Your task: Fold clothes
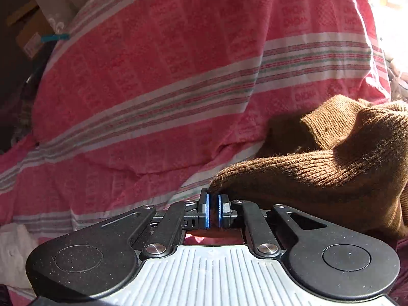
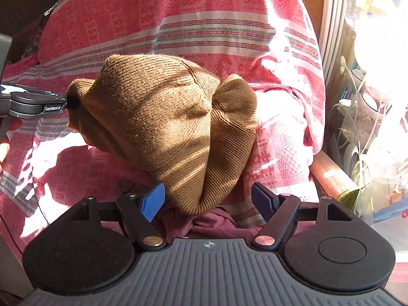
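Right wrist view: a brown ribbed knit hat (image 2: 163, 127) is lying crumpled at the centre of the frame on a pink cloth with white and green stripes (image 2: 204, 12), which is covering the whole surface beneath it. Sunlight is falling in patches across both. The hat's lower folded end is hanging down between the fingers of the right gripper (image 2: 207, 201), whose blue pads (image 2: 153, 201) are standing wide apart on either side of the knit; neither pad is pressing on it, so this gripper is holding nothing. At the left edge of the frame, the left gripper (image 2: 66, 103) is reaching in sideways and pinching the hat's left corner, its tip buried in the fabric. A person's hand (image 2: 5, 148) is showing in part at the lower left edge. Beneath the hat's lower end, a maroon garment (image 2: 204, 224) is lying bunched. At the lower right, a rolled bamboo mat (image 2: 336, 181) is resting beside the cloth.

Left wrist view: the left gripper (image 1: 213, 200) is sitting at lower centre with its blue pads (image 1: 207, 211) drawn nearly together, clamping a thin edge of the brown hat (image 1: 318, 168), which is spreading away to the right of the frame. The striped pink cloth (image 1: 165, 76) is filling the rest of the frame.
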The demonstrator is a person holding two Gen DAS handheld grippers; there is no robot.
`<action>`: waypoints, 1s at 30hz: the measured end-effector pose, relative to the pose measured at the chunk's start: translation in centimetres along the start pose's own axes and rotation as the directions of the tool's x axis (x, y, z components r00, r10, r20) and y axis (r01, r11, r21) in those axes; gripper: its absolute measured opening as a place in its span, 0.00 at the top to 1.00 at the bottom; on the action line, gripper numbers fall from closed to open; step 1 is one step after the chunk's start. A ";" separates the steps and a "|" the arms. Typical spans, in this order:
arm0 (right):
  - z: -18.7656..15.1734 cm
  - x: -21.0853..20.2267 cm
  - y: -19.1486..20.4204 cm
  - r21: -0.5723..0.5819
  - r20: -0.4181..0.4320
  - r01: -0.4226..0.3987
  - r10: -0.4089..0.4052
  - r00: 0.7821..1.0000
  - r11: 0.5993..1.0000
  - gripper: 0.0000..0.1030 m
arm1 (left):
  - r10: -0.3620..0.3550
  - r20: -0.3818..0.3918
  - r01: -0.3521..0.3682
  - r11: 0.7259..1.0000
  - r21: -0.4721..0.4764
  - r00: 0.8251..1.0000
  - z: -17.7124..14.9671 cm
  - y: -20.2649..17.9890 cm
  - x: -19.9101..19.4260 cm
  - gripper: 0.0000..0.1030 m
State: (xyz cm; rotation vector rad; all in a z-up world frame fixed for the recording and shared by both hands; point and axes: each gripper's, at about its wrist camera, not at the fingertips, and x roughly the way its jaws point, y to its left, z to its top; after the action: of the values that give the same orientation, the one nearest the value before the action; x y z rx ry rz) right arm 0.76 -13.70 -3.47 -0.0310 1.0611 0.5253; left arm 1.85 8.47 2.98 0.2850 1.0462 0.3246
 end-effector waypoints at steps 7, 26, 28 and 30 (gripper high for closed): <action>1.3 7.2 2.1 -0.080 -0.094 -0.063 0.055 0.994 0.995 0.30 | 0.054 -0.083 -0.059 0.997 -0.048 0.995 -3.5 3.1 1.3 0.99; -2.7 4.8 7.1 -0.046 -0.204 -0.328 0.312 0.928 0.944 0.75 | -0.174 0.034 0.167 0.972 0.166 0.984 -8.6 -0.3 -0.1 0.01; -2.8 4.8 7.2 -0.051 -0.205 -0.326 0.309 0.929 0.944 0.75 | -0.221 0.046 0.208 0.958 0.197 0.974 -8.4 -1.8 -0.4 0.01; -3.1 4.5 7.5 -0.047 -0.204 -0.328 0.312 0.928 0.944 0.75 | -0.275 0.054 0.256 0.940 0.225 0.960 -8.2 -3.1 -0.7 0.00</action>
State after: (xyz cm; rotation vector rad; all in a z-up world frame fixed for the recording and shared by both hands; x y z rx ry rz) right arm -3.26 -6.19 -7.06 0.0216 1.2443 0.8756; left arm -5.26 5.94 -1.54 0.3445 1.0228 -0.0463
